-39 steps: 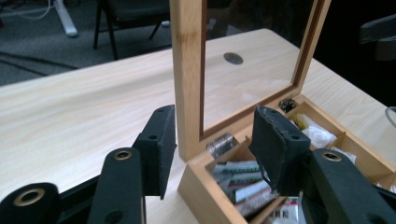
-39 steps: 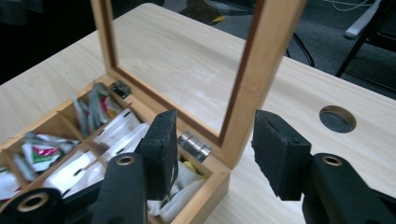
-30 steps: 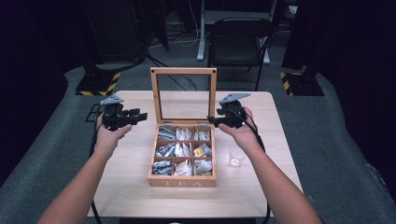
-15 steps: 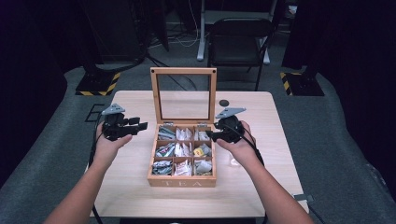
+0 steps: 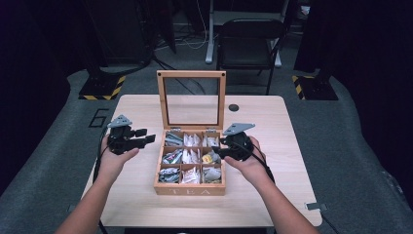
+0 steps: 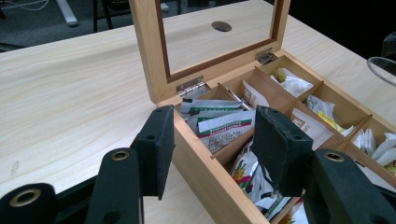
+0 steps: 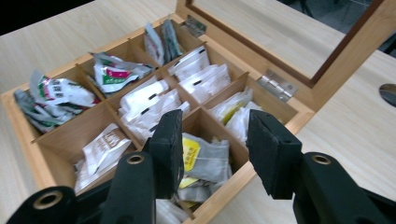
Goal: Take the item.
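Desk (image 5: 146,195): light wood top, 1 round cable hole (image 5: 234,107) near its far edge. Tea box (image 5: 191,187): wooden, 9 compartments in 3 rows, set at the desk's middle a little toward the near edge, glass-paned lid (image 5: 191,74) standing upright on hinges at the far side; every compartment carries sachets. Left gripper (image 5: 144,139): held over the desk just beside the box's left wall, jaws parted and empty; in the left gripper view they straddle that wall at the far-left compartment, pads clear of the wood. Right gripper (image 5: 217,152): poised above the box's right column, jaws part open and just been closing, nothing yet between the pads. Yellow-labelled tea bag (image 7: 198,158): lies in the middle compartment of the right column, directly below and between the right jaws. Step in hand, by judgement: approach to pick 1 sachet. Next move calls for lowering the right gripper into that compartment without catching the dividers, then pinching the bag alone; the left gripper could steady the box.
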`<action>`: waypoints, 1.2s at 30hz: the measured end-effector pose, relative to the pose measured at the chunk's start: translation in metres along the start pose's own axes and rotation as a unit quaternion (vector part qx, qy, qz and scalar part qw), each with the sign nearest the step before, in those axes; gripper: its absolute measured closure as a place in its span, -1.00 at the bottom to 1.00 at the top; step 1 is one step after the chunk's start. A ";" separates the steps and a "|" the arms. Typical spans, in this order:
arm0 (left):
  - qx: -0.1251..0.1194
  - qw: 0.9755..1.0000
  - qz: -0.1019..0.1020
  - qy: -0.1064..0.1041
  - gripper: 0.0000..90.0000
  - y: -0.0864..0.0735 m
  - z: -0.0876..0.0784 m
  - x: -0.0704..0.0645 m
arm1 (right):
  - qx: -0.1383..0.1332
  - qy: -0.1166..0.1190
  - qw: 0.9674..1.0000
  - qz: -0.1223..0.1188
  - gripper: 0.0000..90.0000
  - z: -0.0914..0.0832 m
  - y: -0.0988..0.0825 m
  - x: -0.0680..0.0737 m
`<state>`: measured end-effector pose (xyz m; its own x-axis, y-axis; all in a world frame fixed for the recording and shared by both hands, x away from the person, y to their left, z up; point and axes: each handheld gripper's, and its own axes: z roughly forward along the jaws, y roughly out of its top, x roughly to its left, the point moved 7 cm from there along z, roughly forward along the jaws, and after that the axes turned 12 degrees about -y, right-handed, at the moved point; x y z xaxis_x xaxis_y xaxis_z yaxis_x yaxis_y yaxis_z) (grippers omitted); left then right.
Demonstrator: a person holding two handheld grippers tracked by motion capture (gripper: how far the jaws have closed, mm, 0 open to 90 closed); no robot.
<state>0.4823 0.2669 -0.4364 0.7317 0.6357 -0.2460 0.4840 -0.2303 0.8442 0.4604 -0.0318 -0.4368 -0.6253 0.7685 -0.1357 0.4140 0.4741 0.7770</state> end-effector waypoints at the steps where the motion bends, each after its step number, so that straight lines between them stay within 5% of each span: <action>1: 0.004 1.000 0.002 0.001 0.08 -0.002 0.000 0.000 | 0.000 0.002 1.000 -0.001 0.24 0.000 -0.001 0.002; 10: -0.004 1.000 0.008 0.007 0.08 -0.010 -0.001 -0.006 | 0.001 0.020 1.000 -0.003 0.27 -0.001 -0.014 0.014; 16: -0.010 1.000 -0.004 -0.008 0.08 -0.014 0.001 -0.011 | -0.002 0.026 1.000 -0.015 0.40 -0.002 -0.023 0.021; 36: -0.019 1.000 -0.010 -0.002 0.08 -0.027 -0.012 -0.007 | 0.003 0.067 0.998 -0.010 0.27 0.005 -0.048 0.041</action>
<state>0.4581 0.2780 -0.4518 0.7236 0.6376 -0.2643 0.4802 -0.1901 0.8563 0.4182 -0.0204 -0.4827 -0.7163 0.6945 -0.0670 0.4043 0.4914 0.7714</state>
